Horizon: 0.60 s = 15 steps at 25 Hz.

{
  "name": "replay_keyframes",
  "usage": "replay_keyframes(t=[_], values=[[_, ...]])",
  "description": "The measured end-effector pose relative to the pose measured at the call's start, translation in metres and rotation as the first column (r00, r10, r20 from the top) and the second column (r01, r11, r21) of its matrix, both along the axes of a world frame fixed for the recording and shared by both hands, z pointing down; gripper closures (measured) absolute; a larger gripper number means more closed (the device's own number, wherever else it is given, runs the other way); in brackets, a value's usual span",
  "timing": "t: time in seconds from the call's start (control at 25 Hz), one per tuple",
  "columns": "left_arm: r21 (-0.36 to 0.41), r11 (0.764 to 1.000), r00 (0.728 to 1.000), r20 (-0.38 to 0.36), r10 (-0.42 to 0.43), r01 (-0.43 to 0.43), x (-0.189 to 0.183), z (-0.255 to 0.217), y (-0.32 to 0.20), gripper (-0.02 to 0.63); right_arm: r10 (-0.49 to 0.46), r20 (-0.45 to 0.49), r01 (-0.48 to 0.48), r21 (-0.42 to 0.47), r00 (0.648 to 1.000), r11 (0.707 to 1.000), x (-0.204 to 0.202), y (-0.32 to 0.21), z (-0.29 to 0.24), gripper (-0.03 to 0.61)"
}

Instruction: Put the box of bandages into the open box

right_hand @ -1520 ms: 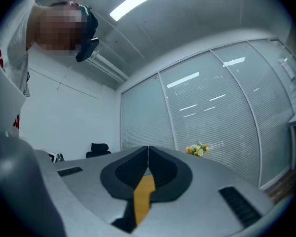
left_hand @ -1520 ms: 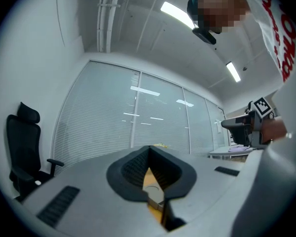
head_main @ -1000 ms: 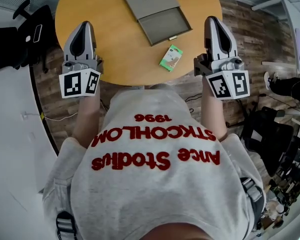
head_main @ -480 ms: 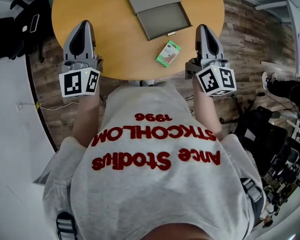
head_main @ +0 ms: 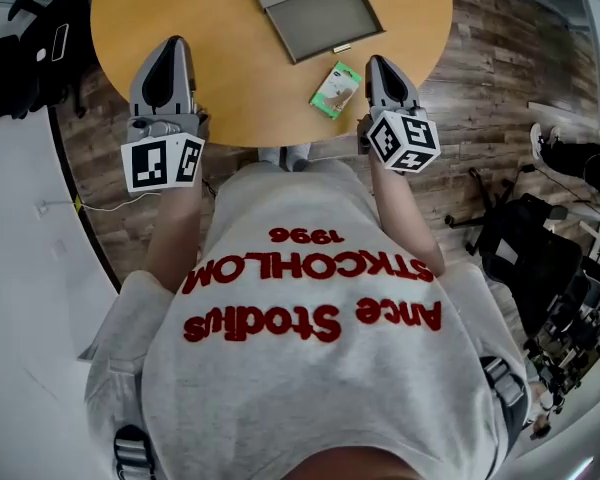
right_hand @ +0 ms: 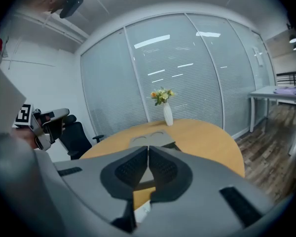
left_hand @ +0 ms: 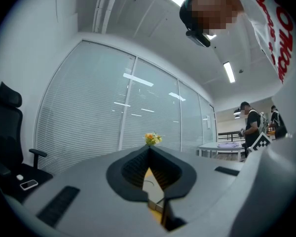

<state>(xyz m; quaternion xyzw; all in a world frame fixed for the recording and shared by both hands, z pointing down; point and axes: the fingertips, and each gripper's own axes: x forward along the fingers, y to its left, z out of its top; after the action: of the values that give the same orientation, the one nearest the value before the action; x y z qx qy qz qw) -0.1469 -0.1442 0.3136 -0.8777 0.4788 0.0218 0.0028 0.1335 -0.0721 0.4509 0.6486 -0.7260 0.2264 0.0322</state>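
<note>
Left hand-held gripper (head_main: 170,46) and right hand-held gripper (head_main: 378,63) are hovering closed, empty; only the left gripper view is showing a far standing person (left_hand: 250,126).

So the open box (head_main: 320,20) sits on the far middle of the counter (head_main: 230,58), and the box of bandages (head_main: 336,89) lies on the counter in front of it, nearer the person and a bit to the right. The right gripper (head_main: 378,65) is over the near edge, just right of the bandages. The left gripper (head_main: 170,48) is over the near-left edge, well apart from both boxes. A vase (right_hand: 166,113) stands on the counter behind the open box. Left of the counter there's an office chair (head_main: 40,48) with a phone (head_main: 57,41) lying on it.
</note>
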Motion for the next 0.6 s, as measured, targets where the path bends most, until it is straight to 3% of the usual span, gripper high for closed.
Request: replay_keyframes(t=[0.28, 0.4, 0.6], values=[[-0.025, 1.000, 1.000, 0.025, -0.006, 0.007, 0.005, 0.019, -0.006, 0.615, 0.016, 0.034, -0.012, -0.126, 0.999, 0.992, -0.006, 0.004, 0.044, 0.542], [-0.045, 0.999, 0.999, 0.036, 0.014, -0.013, 0.011, 0.030, -0.007, 0.615, 0.038, 0.061, -0.024, -0.215, 0.997, 0.976, -0.010, 0.004, 0.072, 0.476], [-0.068, 0.997, 0.998, 0.046, 0.045, -0.042, 0.023, 0.041, -0.007, 0.615, 0.132, 0.126, -0.077, -0.369, 0.983, 0.926, -0.017, 0.006, 0.113, 0.346]])
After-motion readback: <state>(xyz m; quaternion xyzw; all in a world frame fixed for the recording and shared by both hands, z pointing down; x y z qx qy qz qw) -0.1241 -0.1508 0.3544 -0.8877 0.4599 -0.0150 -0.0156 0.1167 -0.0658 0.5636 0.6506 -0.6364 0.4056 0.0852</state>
